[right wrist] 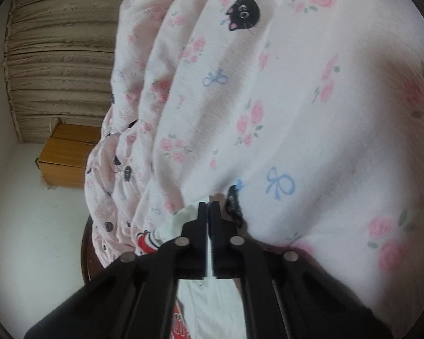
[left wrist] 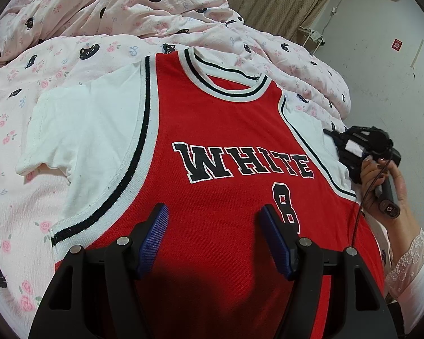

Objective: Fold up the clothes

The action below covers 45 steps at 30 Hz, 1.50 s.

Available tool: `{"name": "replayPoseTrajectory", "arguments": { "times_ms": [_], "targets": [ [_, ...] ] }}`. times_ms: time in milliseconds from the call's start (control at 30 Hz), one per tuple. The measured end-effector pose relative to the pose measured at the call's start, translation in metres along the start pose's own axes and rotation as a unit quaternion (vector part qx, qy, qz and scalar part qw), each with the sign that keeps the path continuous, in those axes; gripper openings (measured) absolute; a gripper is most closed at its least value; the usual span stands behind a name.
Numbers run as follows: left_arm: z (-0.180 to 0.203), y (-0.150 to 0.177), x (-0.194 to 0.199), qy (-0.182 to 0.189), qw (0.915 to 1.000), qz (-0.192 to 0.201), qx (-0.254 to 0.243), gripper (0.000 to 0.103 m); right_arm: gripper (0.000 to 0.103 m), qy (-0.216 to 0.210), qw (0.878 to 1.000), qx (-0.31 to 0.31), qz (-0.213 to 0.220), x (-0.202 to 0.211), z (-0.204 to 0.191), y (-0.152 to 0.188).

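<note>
While the left hand-held gripper hovers apart over the red-and-white "WHITE 8" basketball jersey, the right hand-held gripper is clamped on its white sleeve.

Bunched quilt blocks beyond jersey collar. Flat bed left of the sleeve is passable. Right edge taken by right tool.

My left gripper hides the jersey hem, cut off below. From the right wrist view, my right gripper covers the sleeve it pinches; the floral quilt blurs rightward.
</note>
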<state>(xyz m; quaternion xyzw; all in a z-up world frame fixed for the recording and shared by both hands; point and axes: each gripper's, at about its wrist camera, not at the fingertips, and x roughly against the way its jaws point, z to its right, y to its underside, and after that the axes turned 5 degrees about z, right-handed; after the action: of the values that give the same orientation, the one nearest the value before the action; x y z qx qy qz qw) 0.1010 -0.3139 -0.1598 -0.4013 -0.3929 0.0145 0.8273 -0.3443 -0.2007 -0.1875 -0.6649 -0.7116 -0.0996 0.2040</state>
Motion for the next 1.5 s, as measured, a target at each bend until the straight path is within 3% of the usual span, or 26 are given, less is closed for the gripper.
{"name": "replayPoseTrajectory", "arguments": {
  "times_ms": [67, 267, 467, 667, 767, 867, 1000, 1100, 1167, 1233, 1333, 1433, 1500],
  "targets": [
    [0.0, 0.0, 0.0, 0.0, 1.0, 0.0, 0.0, 0.062, 0.002, -0.015, 1.0, 0.002, 0.018, 0.009, -0.009, 0.0],
    [0.0, 0.001, 0.0, 0.0, 1.0, -0.001, 0.0, 0.063, 0.002, -0.017, 0.993, 0.093, 0.076, 0.04, -0.069, 0.012],
    [0.0, 0.001, 0.001, 0.002, 1.0, 0.001, 0.002, 0.063, 0.002, 0.074, 0.975, 0.175, 0.116, 0.033, -0.091, 0.025],
    [-0.001, -0.001, 0.004, 0.007, 0.9999, 0.007, 0.009, 0.063, 0.01, 0.156, 0.968, 0.163, 0.112, 0.021, -0.05, 0.014],
    [-0.002, -0.002, 0.005, 0.01, 0.9998, 0.009, 0.012, 0.063, 0.012, 0.228, 0.947, 0.168, 0.15, 0.032, -0.04, 0.007],
    [-0.003, -0.003, 0.007, 0.012, 0.9997, 0.012, 0.015, 0.063, 0.012, 0.237, 0.933, 0.209, 0.173, 0.043, -0.057, 0.01],
    [-0.011, -0.008, 0.026, 0.004, 0.998, 0.049, 0.041, 0.063, 0.012, 0.185, 0.928, 0.288, 0.145, 0.035, -0.099, 0.032],
    [-0.029, -0.01, 0.052, -0.039, 0.9906, 0.107, 0.077, 0.063, 0.012, 0.139, 0.917, 0.365, 0.084, 0.016, -0.134, 0.071],
    [-0.049, -0.012, 0.065, -0.081, 0.9806, 0.137, 0.114, 0.063, 0.012, 0.111, 0.903, 0.414, 0.043, 0.005, -0.156, 0.1],
    [-0.073, -0.012, 0.072, -0.113, 0.971, 0.144, 0.154, 0.063, 0.012, 0.095, 0.882, 0.462, 0.004, -0.006, -0.175, 0.134],
    [-0.101, -0.01, 0.065, -0.114, 0.9654, 0.121, 0.201, 0.063, 0.013, 0.068, 0.857, 0.51, -0.037, -0.015, -0.197, 0.186],
    [-0.128, -0.008, 0.058, -0.115, 0.9575, 0.098, 0.246, 0.063, 0.013, 0.056, 0.842, 0.533, -0.065, -0.023, -0.208, 0.225],
    [-0.132, -0.007, 0.054, -0.106, 0.9572, 0.098, 0.251, 0.063, 0.013, 0.049, 0.83, 0.55, -0.081, -0.028, -0.214, 0.249]
  ]
}}
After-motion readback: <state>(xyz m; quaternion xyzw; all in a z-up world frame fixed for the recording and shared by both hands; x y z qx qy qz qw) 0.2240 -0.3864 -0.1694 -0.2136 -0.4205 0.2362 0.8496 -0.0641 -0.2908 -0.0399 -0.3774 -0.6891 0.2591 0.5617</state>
